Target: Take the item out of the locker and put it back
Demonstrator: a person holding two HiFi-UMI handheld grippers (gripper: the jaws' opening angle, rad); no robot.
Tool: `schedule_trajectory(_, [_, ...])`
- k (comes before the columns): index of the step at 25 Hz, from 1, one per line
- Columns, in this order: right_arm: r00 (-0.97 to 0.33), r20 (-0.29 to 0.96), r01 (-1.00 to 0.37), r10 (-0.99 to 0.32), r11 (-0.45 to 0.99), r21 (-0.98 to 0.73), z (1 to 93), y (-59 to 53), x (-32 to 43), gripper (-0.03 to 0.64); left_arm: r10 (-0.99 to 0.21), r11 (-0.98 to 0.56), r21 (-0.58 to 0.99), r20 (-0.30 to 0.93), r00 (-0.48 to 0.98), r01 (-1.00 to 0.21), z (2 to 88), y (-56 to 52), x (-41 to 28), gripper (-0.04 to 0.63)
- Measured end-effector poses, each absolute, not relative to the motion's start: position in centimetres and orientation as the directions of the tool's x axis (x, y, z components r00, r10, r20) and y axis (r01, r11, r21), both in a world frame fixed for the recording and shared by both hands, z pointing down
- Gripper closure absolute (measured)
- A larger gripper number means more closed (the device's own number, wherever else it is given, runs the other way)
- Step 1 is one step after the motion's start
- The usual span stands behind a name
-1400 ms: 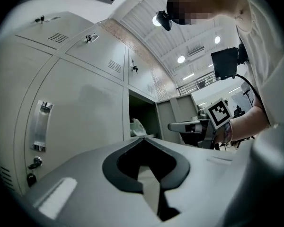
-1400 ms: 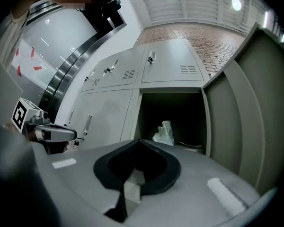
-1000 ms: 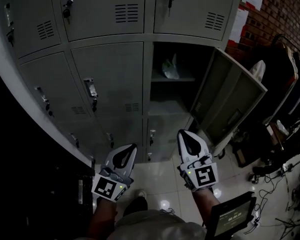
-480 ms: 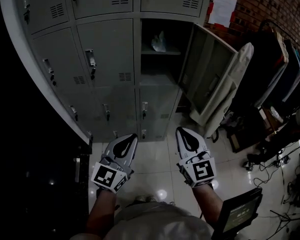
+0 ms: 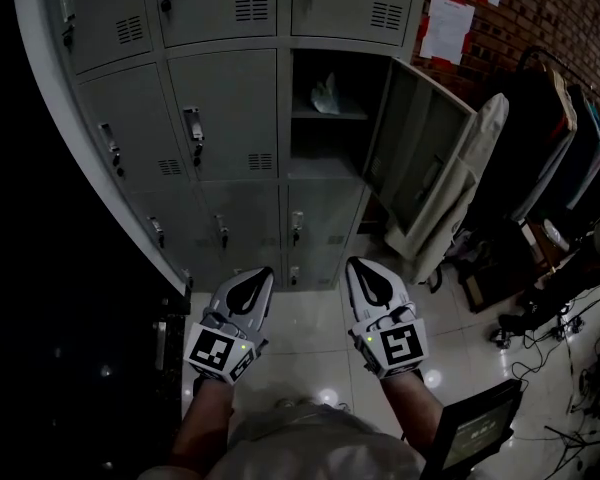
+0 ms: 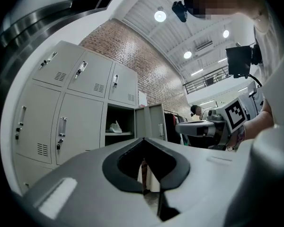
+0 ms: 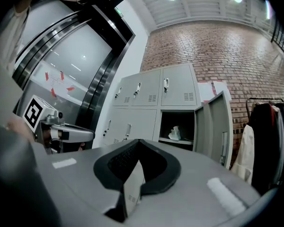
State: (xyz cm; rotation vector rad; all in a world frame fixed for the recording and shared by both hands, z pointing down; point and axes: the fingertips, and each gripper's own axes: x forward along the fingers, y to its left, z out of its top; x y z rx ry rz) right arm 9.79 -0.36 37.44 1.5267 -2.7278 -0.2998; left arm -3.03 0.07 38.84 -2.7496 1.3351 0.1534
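A white plastic bag (image 5: 325, 94) lies on the shelf inside the one open grey locker (image 5: 327, 158), whose door (image 5: 420, 158) swings out to the right. Both grippers hang well in front of the lockers, over the tiled floor. My left gripper (image 5: 255, 280) is shut with nothing in it, and my right gripper (image 5: 364, 272) beside it is likewise shut and empty. In the left gripper view the bag (image 6: 115, 126) shows beyond the closed tips of the left gripper (image 6: 144, 141). The right gripper view has the bag (image 7: 174, 133) above the right gripper (image 7: 138, 142).
Closed lockers (image 5: 225, 108) fill the wall to the left of the open one. A white cloth-covered board (image 5: 477, 163) leans behind the door. A rack of dark clothes (image 5: 565, 128) and floor cables (image 5: 570, 368) crowd the right. A screen (image 5: 475, 433) sits by my right arm.
The lockers have drawn farther away and shifted in the head view as both grippers came back from them. Both grippers stay shut and empty.
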Motion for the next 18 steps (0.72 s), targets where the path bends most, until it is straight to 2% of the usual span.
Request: schedule_trajectory(18, [-0.555, -0.082, -0.824, -0.828, 0.535, 0.186, 37.1, -2.4, 8.9, 0.617, -0.765, -0.628, -0.052, -0.143, 0.628, -0.777, 38.1, -1.7, -2.5, 0.595])
